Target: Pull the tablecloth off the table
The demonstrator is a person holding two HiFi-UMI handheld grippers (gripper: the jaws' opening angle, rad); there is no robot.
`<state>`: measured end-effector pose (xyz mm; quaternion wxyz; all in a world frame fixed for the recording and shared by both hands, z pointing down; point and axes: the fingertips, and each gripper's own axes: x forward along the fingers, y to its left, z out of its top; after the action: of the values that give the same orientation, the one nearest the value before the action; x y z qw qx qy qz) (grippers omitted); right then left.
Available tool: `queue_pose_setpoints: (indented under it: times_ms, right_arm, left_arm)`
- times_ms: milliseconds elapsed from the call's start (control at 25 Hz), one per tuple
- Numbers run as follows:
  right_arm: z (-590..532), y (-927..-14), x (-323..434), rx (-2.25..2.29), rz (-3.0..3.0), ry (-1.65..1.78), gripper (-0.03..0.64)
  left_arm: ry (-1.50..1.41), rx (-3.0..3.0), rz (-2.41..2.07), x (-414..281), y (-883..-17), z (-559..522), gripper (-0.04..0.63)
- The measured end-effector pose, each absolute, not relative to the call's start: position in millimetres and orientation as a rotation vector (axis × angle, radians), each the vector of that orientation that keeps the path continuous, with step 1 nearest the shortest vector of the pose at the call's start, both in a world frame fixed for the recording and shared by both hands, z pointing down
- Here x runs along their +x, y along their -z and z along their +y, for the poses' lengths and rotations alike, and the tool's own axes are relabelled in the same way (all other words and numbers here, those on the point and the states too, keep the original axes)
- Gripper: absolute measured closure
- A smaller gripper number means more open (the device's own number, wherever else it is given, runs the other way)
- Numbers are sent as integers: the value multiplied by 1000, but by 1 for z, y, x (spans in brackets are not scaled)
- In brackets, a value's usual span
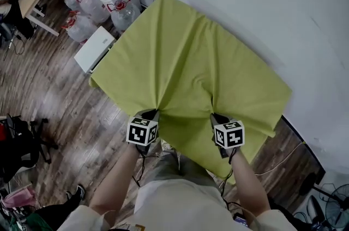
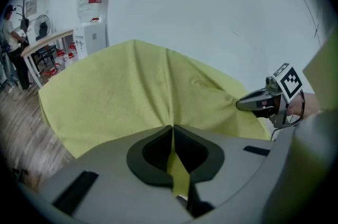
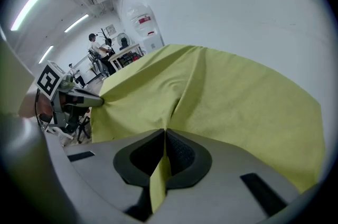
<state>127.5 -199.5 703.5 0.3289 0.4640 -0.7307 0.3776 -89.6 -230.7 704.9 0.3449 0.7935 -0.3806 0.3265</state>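
Left tool (image 1: 150, 114) and right tool (image 1: 216, 119), side by side, are each clamped on the near edge of the cloth (image 1: 191, 55), which lies spread over the hidden surface directly ahead, so the pull likely runs back toward the person (image 1: 174, 200).

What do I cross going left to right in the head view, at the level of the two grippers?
From the left: wooden floor → left gripper, shut on the tablecloth → the slack cloth edge between the grippers → right gripper, also shut on it → yellow cable on the floor.
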Motion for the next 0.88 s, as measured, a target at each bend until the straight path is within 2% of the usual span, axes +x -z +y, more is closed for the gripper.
queue_pose_setpoints:
  times_ms: [520,880]
  right_arm:
    - [-232,-553,89,1299,-2208,-864,584]
    - [-259,-400,80,1425,-2497,-619,584]
  left_arm:
    - [-632,2174,-1193,-126,-576,-248,574]
    - [-310,2354,-1436,-150,-424,-267,574]
